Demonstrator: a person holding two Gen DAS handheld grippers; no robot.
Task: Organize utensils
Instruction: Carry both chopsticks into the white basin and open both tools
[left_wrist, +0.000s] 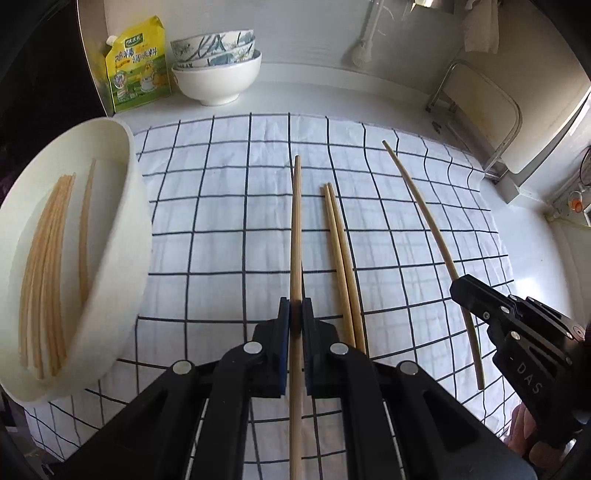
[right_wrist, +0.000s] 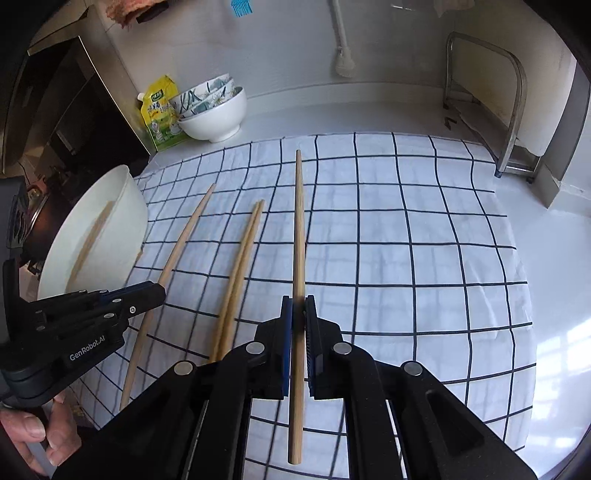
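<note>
Both grippers are matte black plastic with blue pads lining the inner faces of their fingers and round silver pivot pins on the linkage arms. The left gripper (right_wrist: 157, 291) carries white "GenRobot.AI" lettering on its side. The right gripper (left_wrist: 458, 286) shows small silver screws and faint embossed "DAS" lettering.

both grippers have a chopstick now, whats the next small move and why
Probably carry the left gripper leftward to the white container and release its chopstick there. Both grippers are shut on a chopstick, the container already holds a bundle of chopsticks and sits at the left edge of the checked cloth. The right gripper could follow with its chopstick; a pair still lies on the cloth.
</note>
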